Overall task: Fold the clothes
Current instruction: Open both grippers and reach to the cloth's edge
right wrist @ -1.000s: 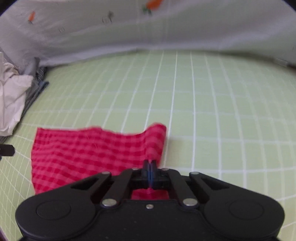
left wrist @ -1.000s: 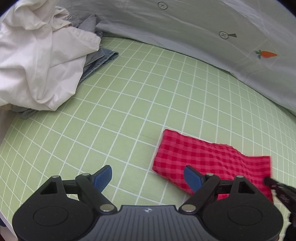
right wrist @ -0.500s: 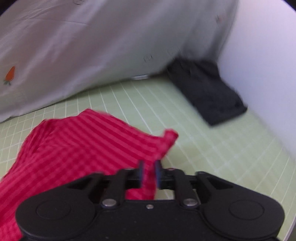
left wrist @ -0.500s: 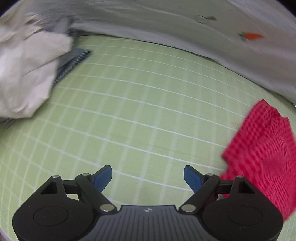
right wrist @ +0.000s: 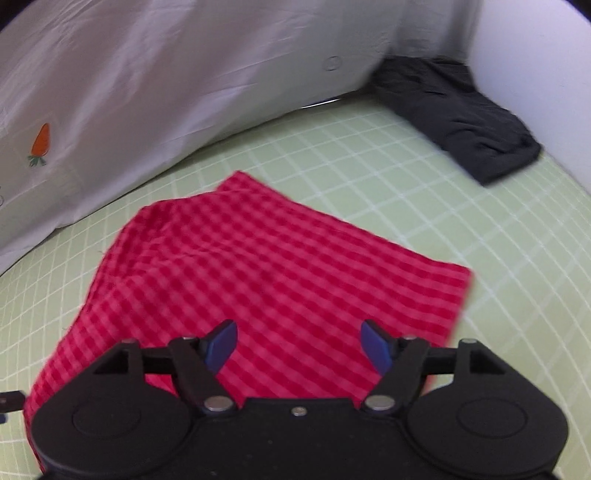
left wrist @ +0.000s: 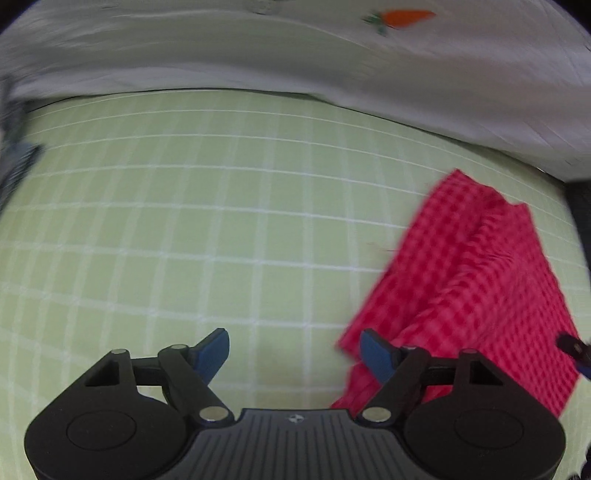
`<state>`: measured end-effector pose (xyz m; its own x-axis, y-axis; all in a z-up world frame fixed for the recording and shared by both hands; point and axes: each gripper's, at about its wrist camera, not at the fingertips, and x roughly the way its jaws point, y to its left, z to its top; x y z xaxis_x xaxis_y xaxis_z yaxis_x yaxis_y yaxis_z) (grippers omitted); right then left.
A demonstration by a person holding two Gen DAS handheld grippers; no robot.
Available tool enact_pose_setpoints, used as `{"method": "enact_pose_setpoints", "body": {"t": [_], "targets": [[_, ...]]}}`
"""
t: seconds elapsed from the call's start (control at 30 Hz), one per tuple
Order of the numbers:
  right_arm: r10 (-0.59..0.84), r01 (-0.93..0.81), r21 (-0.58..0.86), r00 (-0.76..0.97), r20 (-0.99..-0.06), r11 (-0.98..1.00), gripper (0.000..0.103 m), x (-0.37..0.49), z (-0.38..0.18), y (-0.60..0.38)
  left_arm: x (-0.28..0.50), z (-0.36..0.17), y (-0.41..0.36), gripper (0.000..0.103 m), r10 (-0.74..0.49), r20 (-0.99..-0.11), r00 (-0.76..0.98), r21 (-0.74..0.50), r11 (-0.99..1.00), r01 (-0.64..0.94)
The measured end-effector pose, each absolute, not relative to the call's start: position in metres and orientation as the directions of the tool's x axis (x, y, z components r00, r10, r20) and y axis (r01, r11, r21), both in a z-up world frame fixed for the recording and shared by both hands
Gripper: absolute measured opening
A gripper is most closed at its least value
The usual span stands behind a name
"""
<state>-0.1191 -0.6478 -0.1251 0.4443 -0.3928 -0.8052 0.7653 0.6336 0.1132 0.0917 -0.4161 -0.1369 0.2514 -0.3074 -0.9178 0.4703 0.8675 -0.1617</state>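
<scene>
- Red checked cloth (right wrist: 258, 273): one folded piece, lying flat on the green grid-patterned surface (left wrist: 184, 221). In the left wrist view it sits at the right side (left wrist: 472, 280), with a ridge of fabric running along its length. In the right wrist view it fills the centre, one corner pointing toward the white sheet, another toward the right.
- Left hand-held gripper (left wrist: 294, 354): blue-padded fingers spread wide, nothing between them. It is over bare green surface; the right finger (left wrist: 376, 354) overlaps the near-left edge of the cloth in the picture, contact cannot be told.
- Right hand-held gripper (right wrist: 299, 345): fingers spread wide, holding nothing, positioned above the near part of the cloth.
- White sheet (right wrist: 166, 85): backs the surface along its far edge, printed with an orange carrot (right wrist: 40, 142); the same print appears in the left wrist view (left wrist: 402, 18).
- Dark garment (right wrist: 458, 114): folded, at the far right corner of the surface, against the white wall, well apart from the cloth.
</scene>
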Motion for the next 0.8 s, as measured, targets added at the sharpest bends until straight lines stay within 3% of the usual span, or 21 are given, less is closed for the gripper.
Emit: {"method": "enact_pose_setpoints", "body": {"t": [0.17,0.27,0.3,0.33,0.47,0.8], "targets": [[-0.378,0.766,0.122,0.441,-0.814,0.631,0.075,-0.095,-0.133,-0.652,0.096,-0.156,-0.442,0.057,-0.353,-0.921,0.162,-0.213,0.808,0.550],[-0.372,0.776,0.137,0.440,-0.818,0.616,0.075,-0.086,-0.135,-0.653,0.096,-0.158,-0.447,0.039,-0.372,-0.917,0.143,-0.224,0.778,0.587],[-0.370,0.776,0.142,0.443,-0.817,0.615,0.076,-0.084,-0.136,-0.652,0.096,-0.159,-0.448,0.014,-0.375,-0.917,0.138,-0.226,0.771,0.596],[-0.368,0.775,0.146,0.445,-0.816,0.615,0.076,-0.081,-0.136,-0.651,0.097,-0.161,-0.447,0.000,-0.385,-0.915,0.121,-0.247,0.772,0.585],[-0.363,0.759,0.145,0.458,-0.811,0.634,0.076,-0.072,-0.134,-0.645,0.095,-0.163,-0.430,0.000,-0.411,-0.907,0.089,-0.310,0.798,0.516],[-0.396,0.807,0.051,0.342,-0.852,0.588,0.079,-0.113,-0.141,-0.646,0.076,-0.124,-0.334,0.000,-0.290,-0.923,0.254,-0.186,0.912,0.366]]}}
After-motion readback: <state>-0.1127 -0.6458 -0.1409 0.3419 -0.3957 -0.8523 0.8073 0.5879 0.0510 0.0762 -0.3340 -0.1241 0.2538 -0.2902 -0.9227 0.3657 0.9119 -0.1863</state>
